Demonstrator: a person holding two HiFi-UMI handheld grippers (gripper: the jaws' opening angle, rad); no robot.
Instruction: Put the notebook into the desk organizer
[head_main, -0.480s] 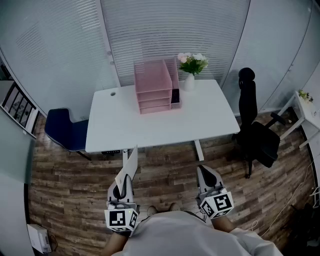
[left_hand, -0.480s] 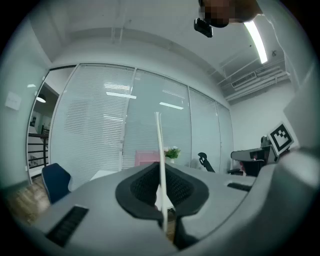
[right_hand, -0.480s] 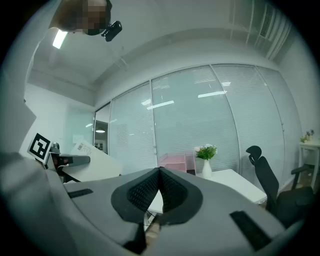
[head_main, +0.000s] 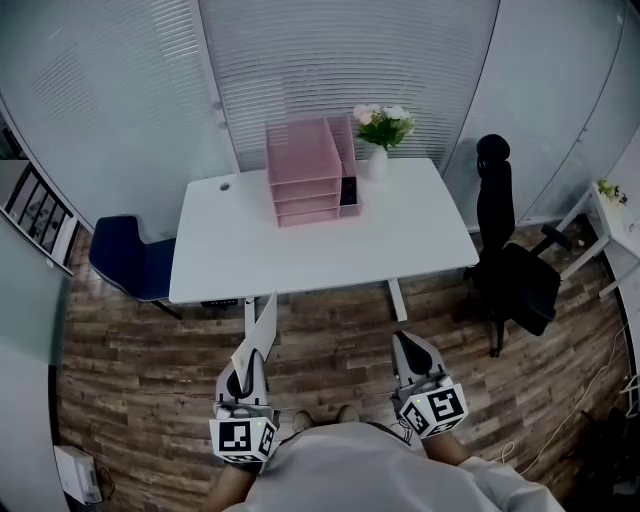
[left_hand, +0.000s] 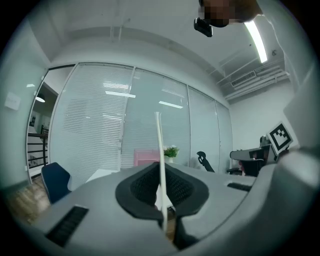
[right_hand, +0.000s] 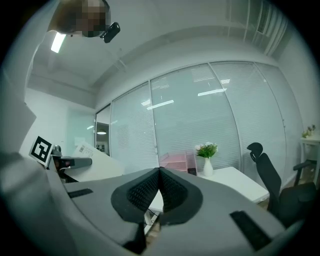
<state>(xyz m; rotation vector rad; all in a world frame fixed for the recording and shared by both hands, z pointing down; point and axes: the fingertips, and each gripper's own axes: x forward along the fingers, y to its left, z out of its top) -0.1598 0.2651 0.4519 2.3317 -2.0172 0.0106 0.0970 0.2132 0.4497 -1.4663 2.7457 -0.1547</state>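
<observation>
Little has moved since the earlier frame: the desk (head_main: 400, 240) is sitting a touch further left in the head view, and both grippers are keeping their places.

- Left gripper (head_main: 248, 372): near left, over the wood floor. Its jaws are clamping the notebook (head_main: 260, 330) by its lower end.
- Notebook: thin and pale, standing on edge and leaning up toward the desk, well apart from it.
- Right gripper (head_main: 415, 345): near right. Its jaws are resting together with nothing between them.
- Organizer (head_main: 305, 170): pink stacked trays, sitting at the far edge of the desk, just left of the vase (head_main: 378, 160).

Step in hand, as I am judging it: the person is carrying the notebook toward the desk, and nothing has gone in yet.

Doing it well:
- The left grip is looking narrow for so long a sheet, so I would be keeping it firm and walking steadily to stop the free end swinging.
- Near the organizer, the notebook is likely needing to be turned flat and lined up with a tray mouth before sliding in.
- The right gripper could be bracing the organizer so a push is not shoving it into the vase.
</observation>
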